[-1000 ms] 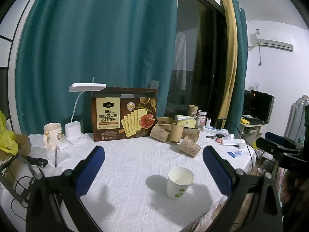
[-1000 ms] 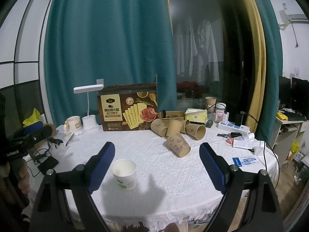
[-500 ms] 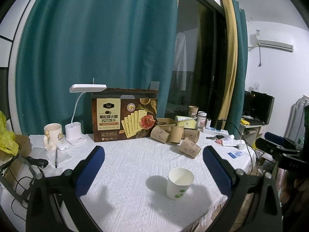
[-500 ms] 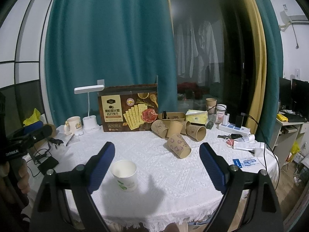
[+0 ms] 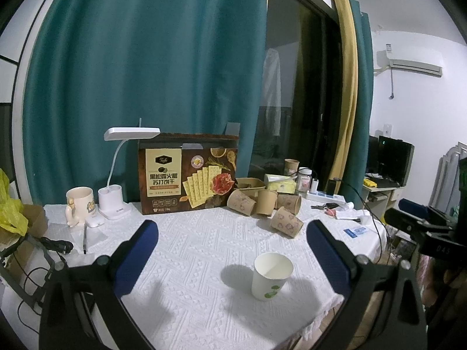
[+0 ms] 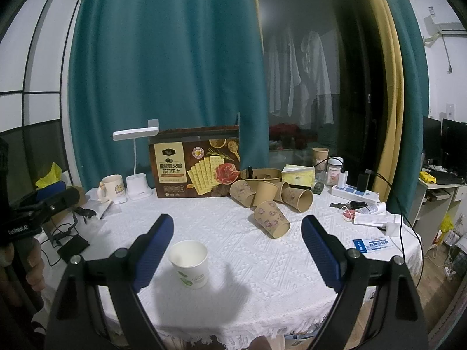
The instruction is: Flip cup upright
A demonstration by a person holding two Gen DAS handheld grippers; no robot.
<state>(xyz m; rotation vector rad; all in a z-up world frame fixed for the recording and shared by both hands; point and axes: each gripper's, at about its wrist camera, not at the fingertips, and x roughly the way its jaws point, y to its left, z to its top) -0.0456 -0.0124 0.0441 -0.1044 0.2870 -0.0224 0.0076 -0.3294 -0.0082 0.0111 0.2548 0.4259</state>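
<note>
Jaws of both grippers stand wide apart, nothing between them; left gripper [image 5: 232,250] and right gripper [image 6: 237,243] both hover above the near edge of the desk [image 6: 233,233], which carries a white textured cloth. Nearest object: white paper cup [image 5: 272,275] with a green print, standing mouth up, long axis vertical, near the front edge of the desk. In the left wrist view it sits right of centre, closer to the right-hand finger; in the right wrist view the same cup [image 6: 189,264] sits just beside the left-hand finger, outside the centre line. Neither gripper touches it. Judgement: this cup needs no flip. Further back, well apart from both grippers, a brown paper cup [image 6: 271,218] lies on its side, long axis near horizontal, mouth toward the near right. Judgement: it is the likely next target; it lies ahead and slightly right of centre in the right wrist view, so the right gripper looks the better placed. Behind it, three more brown cups [image 6: 270,192] in a touching cluster, at least two tipped over. At the far edge: cracker box [image 6: 194,163], desk lamp [image 6: 135,157], mug [image 6: 112,186].
</note>
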